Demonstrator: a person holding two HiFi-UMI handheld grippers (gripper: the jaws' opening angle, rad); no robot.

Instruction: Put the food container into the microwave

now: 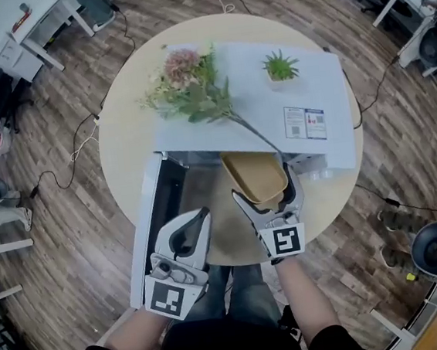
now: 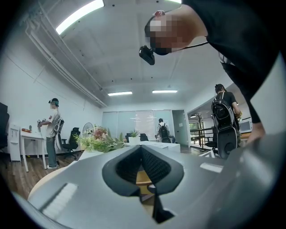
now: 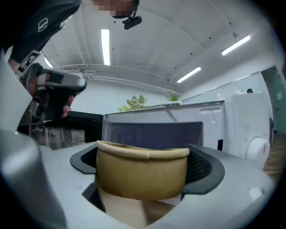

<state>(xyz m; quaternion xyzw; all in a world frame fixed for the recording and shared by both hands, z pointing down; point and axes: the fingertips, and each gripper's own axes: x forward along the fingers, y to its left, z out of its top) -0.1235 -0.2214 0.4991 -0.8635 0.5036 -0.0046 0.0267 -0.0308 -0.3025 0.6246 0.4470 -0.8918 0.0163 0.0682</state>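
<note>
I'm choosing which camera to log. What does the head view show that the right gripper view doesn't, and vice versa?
Only the head view: the round table under the microwave. Only the right gripper view: the microwave's dark cavity and ceiling lights. Both: the food container clamped in the right gripper, beside the open door.
</note>
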